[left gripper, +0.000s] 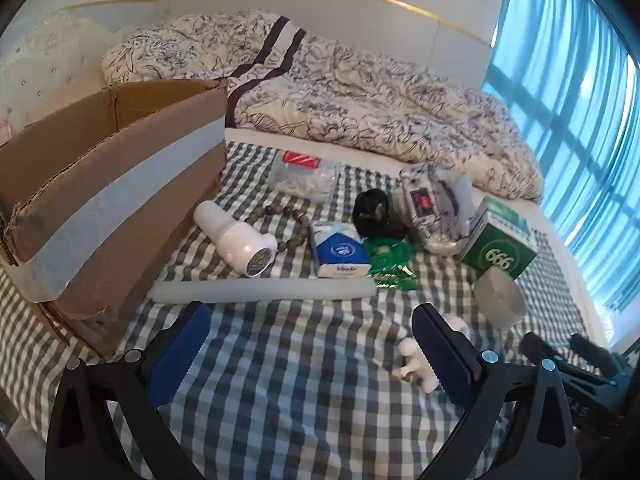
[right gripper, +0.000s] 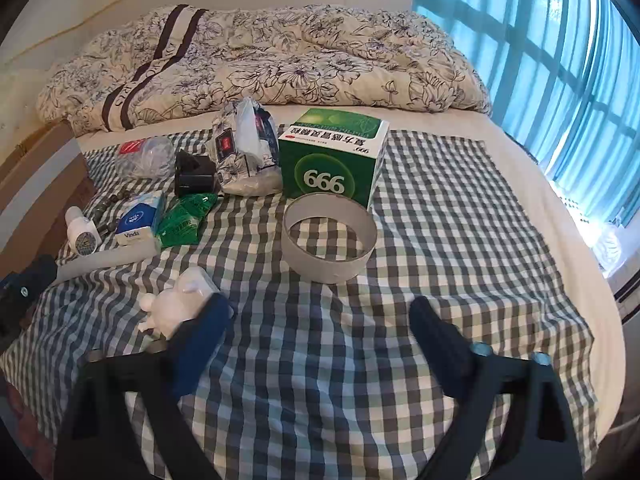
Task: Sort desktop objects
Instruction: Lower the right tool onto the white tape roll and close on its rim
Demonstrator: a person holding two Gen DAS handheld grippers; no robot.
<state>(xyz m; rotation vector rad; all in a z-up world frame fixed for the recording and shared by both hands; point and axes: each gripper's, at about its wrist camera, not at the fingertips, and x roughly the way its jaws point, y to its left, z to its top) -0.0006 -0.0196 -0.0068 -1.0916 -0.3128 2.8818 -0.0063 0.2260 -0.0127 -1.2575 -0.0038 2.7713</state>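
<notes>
Both sets of jaws spread wide, holding nothing: left gripper (left gripper: 310,344) and right gripper (right gripper: 320,336) low over the checked cloth (right gripper: 320,380), soft woven gingham creased into ripples on the bed. Sorting apparently barely begun; every object loose on the cloth, none visibly inside the cardboard box (left gripper: 120,200), though its interior mostly hidden.

Nearest, a small white glossy figurine (right gripper: 176,304), hard and knobbly. Beyond, an open white ring (right gripper: 329,240), thin-walled, like stiff card. Left of it, a long pale foam-like strip (left gripper: 260,292). Farther: a smooth white plastic bottle (left gripper: 236,236) on its side, dark round beads (left gripper: 288,216), a soft blue tissue pack (left gripper: 340,252), a crinkly green sachet (left gripper: 390,262), a rigid green carton (right gripper: 334,160). Farthest, a black glossy object (left gripper: 374,212), crumpled clear bags (left gripper: 304,174), then the floral quilt (right gripper: 260,56).
</notes>
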